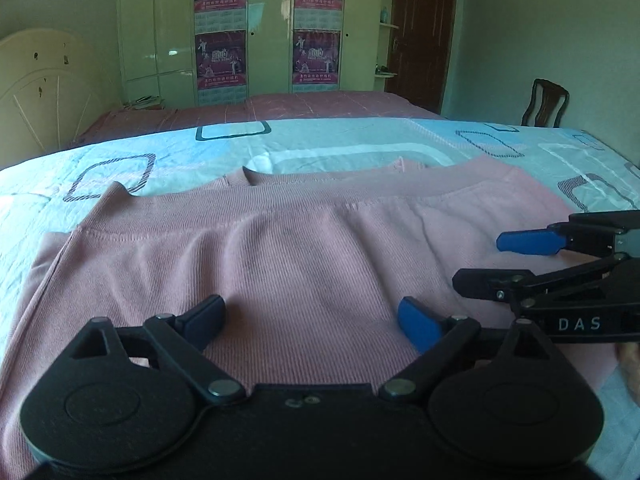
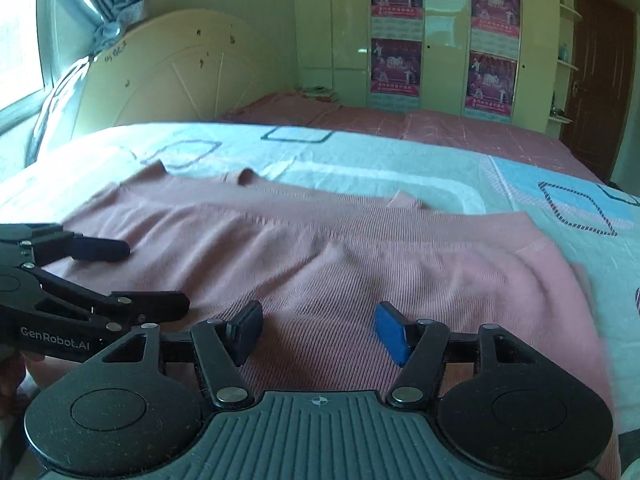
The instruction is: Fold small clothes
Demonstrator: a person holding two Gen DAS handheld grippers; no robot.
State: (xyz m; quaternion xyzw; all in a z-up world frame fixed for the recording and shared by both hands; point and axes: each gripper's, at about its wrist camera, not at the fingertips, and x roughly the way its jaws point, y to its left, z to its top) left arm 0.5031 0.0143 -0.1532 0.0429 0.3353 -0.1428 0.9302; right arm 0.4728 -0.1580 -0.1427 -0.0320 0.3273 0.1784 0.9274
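Observation:
A pink ribbed knit garment lies flat on the light blue patterned bed sheet, with one layer folded over another. My left gripper is open and empty just above the cloth near its front edge. My right gripper is open and empty over the same garment. The right gripper also shows at the right of the left wrist view, jaws apart. The left gripper shows at the left of the right wrist view, jaws apart. The two grippers are close side by side.
The sheet covers the near bed. A second bed with a maroon cover lies behind. A wardrobe with posters, a cream headboard, a wooden chair and a brown door stand further back.

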